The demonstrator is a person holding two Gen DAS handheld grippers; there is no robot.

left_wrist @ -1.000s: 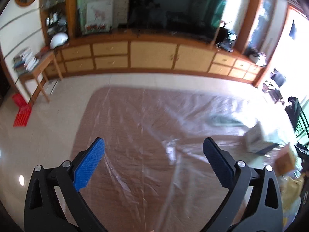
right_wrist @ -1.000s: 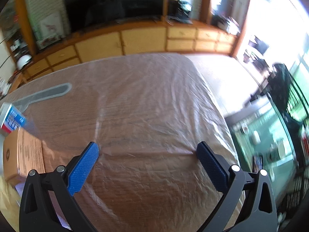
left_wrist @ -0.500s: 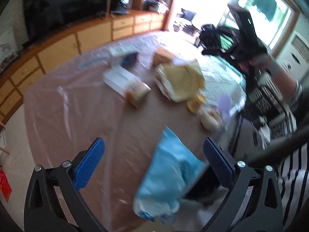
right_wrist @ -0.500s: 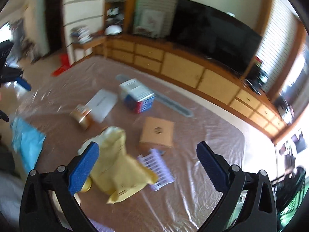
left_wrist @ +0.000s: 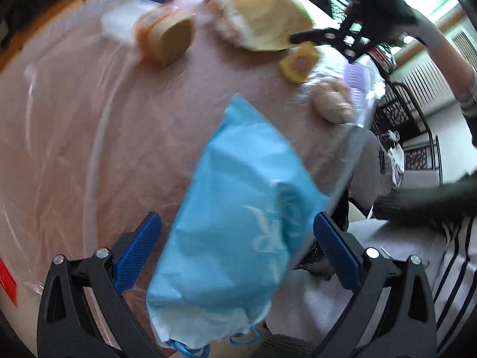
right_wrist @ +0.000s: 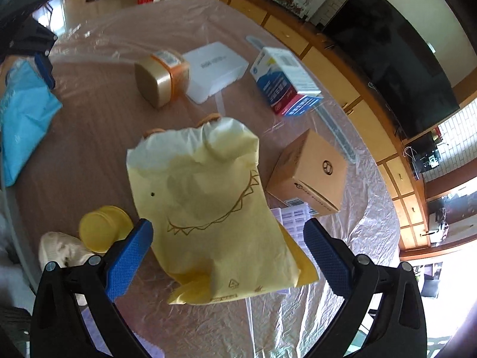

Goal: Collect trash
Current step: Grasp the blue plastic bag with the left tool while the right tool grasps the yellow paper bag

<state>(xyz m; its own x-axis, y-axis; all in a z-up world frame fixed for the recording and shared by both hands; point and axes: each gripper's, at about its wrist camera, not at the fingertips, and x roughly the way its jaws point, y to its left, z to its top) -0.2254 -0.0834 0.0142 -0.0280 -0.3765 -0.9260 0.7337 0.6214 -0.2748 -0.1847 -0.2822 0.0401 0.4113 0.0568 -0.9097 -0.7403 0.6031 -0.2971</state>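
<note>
A blue drawstring bag (left_wrist: pixel 238 208) lies at the near table edge, between the open jaws of my left gripper (left_wrist: pixel 235 250); it also shows at the left of the right wrist view (right_wrist: pixel 23 119). A yellow paper bag (right_wrist: pixel 208 203) lies between the open jaws of my right gripper (right_wrist: pixel 228 244). Around it lie a yellow lid (right_wrist: pixel 103 228), a crumpled wad (right_wrist: pixel 61 252), a gold-ended jar (right_wrist: pixel 162 77), a white box (right_wrist: pixel 216 70), a blue carton (right_wrist: pixel 284 80), a cardboard box (right_wrist: pixel 310 173) and a printed sheet (right_wrist: pixel 293 217).
The round table (right_wrist: pixel 104 119) is covered with clear plastic film. A purple comb (left_wrist: pixel 356 85) lies near its edge. A wooden cabinet with a television (right_wrist: pixel 387 47) stands behind. The person's striped clothing (left_wrist: pixel 447 268) is at the near right.
Both grippers swung from the bare far side of the table to the trash. The left now hovers over the blue bag, the right over the yellow bag. Both stay open.
</note>
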